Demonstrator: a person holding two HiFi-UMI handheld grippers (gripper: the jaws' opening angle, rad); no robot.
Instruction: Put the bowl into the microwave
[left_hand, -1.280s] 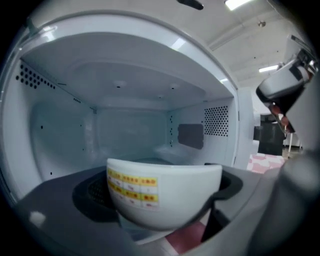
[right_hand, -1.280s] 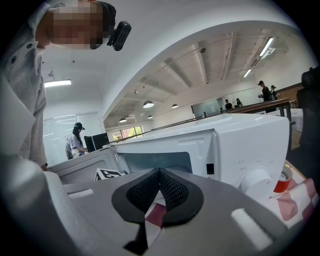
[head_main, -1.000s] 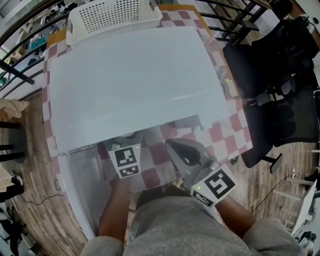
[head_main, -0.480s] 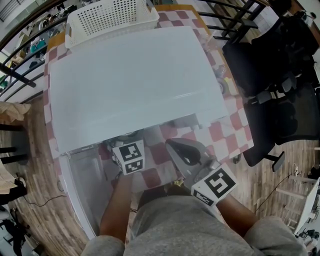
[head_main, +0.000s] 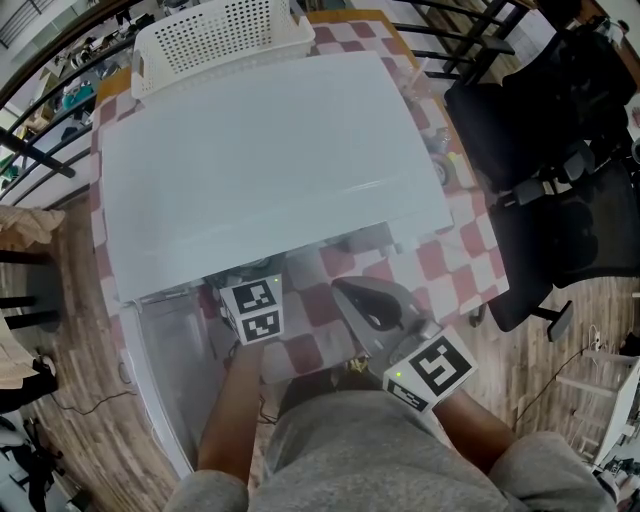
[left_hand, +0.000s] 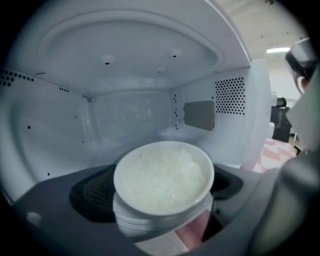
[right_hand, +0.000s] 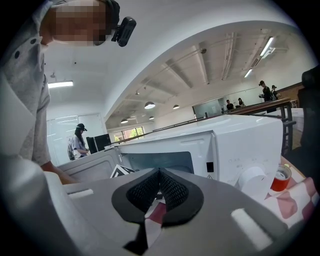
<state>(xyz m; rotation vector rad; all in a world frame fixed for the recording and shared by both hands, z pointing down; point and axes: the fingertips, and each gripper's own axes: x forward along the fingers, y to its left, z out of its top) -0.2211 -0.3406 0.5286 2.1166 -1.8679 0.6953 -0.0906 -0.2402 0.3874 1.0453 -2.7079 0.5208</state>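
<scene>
At the microwave mouth, the left hand-held gripper clamps the bowl, cavity straight ahead. Closed and empty, the right hand-held gripper sits outside.

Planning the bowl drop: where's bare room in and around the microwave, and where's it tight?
Bare: the cavity floor behind the bowl, up to the back wall. The microwave top is also bare, up to the basket. Tight: the opening, filled by the left gripper holding the bowl; the table strip in front, between door and right gripper.
</scene>
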